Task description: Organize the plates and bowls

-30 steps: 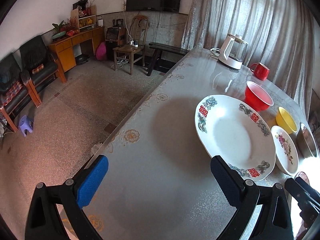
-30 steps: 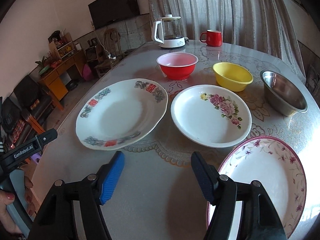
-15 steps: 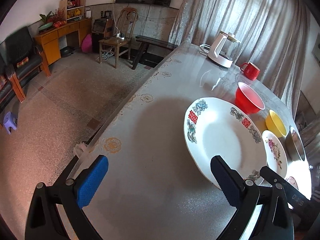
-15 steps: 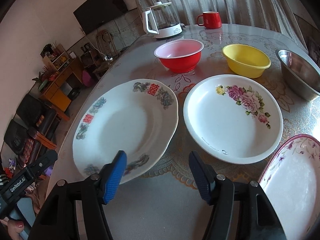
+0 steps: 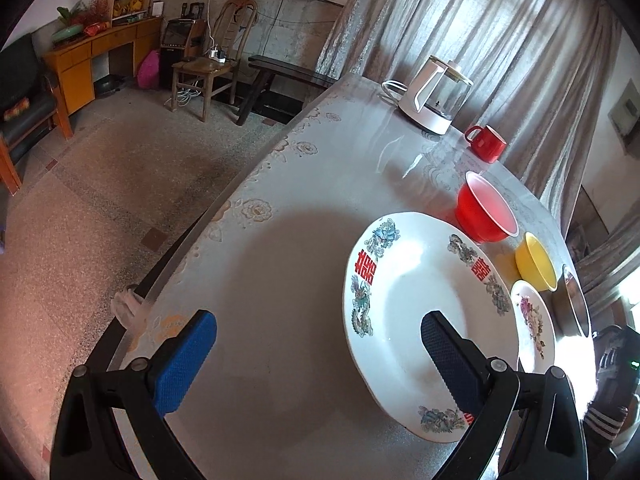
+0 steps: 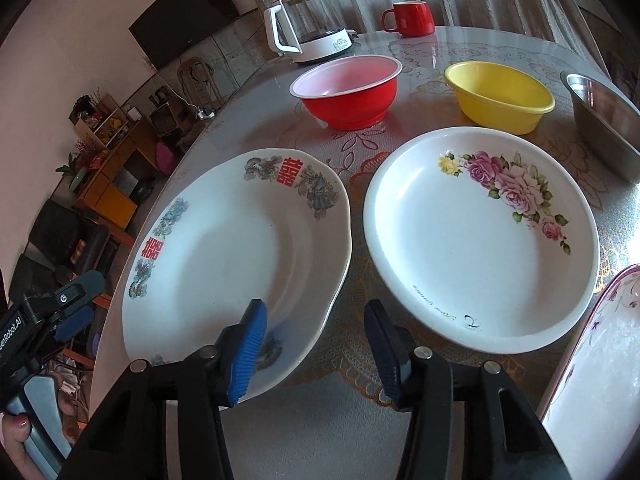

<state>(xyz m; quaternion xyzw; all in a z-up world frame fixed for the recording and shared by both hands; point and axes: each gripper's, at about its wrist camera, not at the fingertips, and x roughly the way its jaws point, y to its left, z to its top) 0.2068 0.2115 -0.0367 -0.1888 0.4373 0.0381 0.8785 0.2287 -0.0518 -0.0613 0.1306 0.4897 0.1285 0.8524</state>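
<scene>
White scalloped plate with red double-happiness marks [image 6: 236,256] lying on table's near left, right gripper [image 6: 316,344] closing, jaws straddling its near rim, pads not yet touching, left gripper [image 5: 320,356] spread wide over its left edge, rose-patterned white plate [image 6: 480,240] just right.

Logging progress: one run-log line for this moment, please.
right gripper closing over double-happiness plate rim | left gripper open beside it | nothing lifted

Your worktop [image 6: 256,92] carries two white plates [image 6: 240,256] near you, red bowl [image 6: 348,88], yellow bowl [image 6: 500,96] and steel bowl [image 6: 604,120] behind, kettle [image 6: 308,28] and mug [image 6: 412,18] far.
</scene>
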